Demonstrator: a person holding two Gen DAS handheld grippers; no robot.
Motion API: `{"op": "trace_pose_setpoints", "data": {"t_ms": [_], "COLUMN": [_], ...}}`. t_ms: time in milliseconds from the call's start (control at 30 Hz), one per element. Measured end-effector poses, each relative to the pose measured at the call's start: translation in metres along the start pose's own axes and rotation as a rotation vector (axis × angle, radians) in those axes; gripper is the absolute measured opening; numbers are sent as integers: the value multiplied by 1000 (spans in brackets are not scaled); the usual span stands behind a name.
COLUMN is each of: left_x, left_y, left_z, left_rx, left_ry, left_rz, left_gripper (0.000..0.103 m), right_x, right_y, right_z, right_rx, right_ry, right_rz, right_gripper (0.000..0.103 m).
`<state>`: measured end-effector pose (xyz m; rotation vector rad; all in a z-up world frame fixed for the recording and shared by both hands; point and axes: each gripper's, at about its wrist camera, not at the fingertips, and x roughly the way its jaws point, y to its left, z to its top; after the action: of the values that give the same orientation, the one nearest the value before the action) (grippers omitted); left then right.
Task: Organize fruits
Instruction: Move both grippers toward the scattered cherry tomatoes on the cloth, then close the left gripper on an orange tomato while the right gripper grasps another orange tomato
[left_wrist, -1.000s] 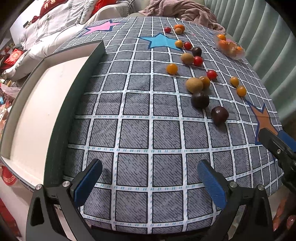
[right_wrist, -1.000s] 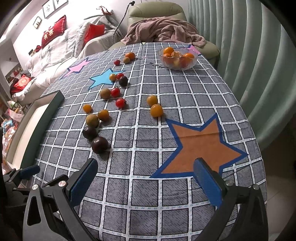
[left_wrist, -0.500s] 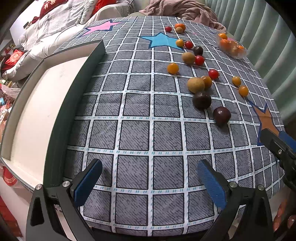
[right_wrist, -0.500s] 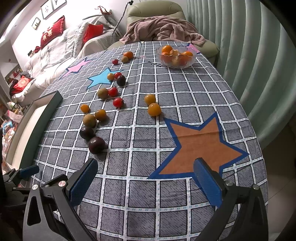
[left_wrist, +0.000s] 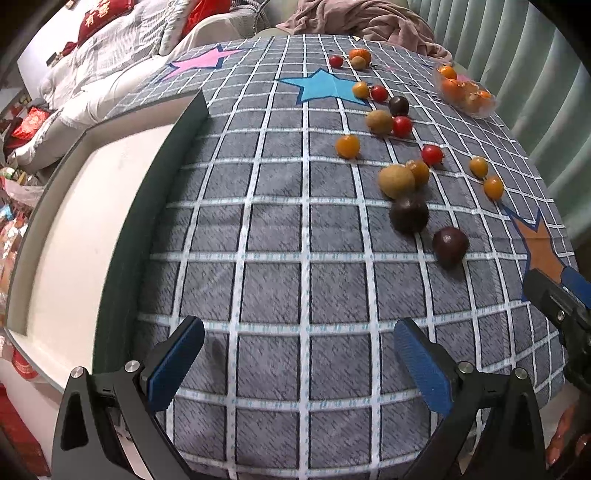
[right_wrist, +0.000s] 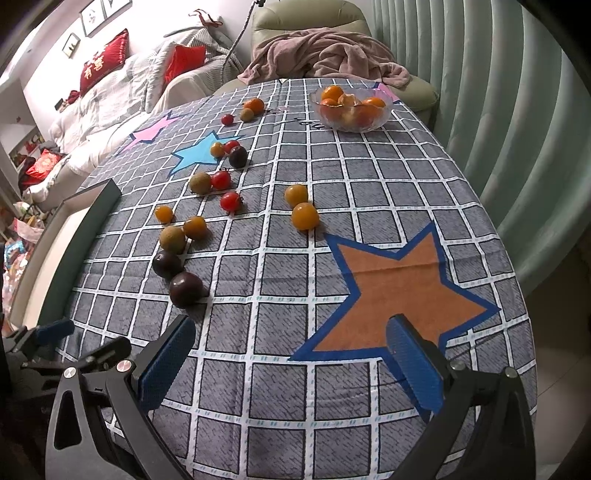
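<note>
Several small fruits lie loose on the grey checked tablecloth: dark purple passion fruits (left_wrist: 450, 242) (right_wrist: 185, 289), brown kiwis (left_wrist: 396, 181) (right_wrist: 172, 239), red cherry tomatoes (right_wrist: 231, 201) and orange ones (right_wrist: 305, 216). A white tray with a dark rim (left_wrist: 122, 236) (right_wrist: 79, 225) sits at the table's left. My left gripper (left_wrist: 299, 363) is open and empty over the near cloth. My right gripper (right_wrist: 291, 360) is open and empty, its left pad just short of the nearest passion fruit.
A clear glass bowl of oranges (right_wrist: 350, 110) (left_wrist: 466, 94) stands at the far right. Behind the table are an armchair with a pink blanket (right_wrist: 325, 55) and a sofa with red cushions (right_wrist: 103, 66). A green curtain (right_wrist: 498, 110) hangs on the right.
Both grippers have moved forward over the table toward the fruits, which now look nearer. Both stay open. No fruit has moved.
</note>
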<state>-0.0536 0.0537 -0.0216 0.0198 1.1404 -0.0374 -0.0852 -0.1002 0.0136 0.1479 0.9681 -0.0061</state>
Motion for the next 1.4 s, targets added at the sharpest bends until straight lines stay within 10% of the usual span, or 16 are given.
{"op": "trace_pose_setpoints", "data": {"t_ms": [1000, 1400], "left_x": [42, 49], "left_y": [-4, -18], "left_z": [67, 99], "left_rx": [122, 225], "left_ry": [-9, -124], "left_rz": [-46, -28], "left_gripper": [103, 95], "right_x": [57, 69], "right_y": [-15, -7], "right_z": [43, 54], "right_rx": [-1, -51], "right_ry": [47, 38], "right_rz": [-7, -18], "right_gripper": [103, 103]}}
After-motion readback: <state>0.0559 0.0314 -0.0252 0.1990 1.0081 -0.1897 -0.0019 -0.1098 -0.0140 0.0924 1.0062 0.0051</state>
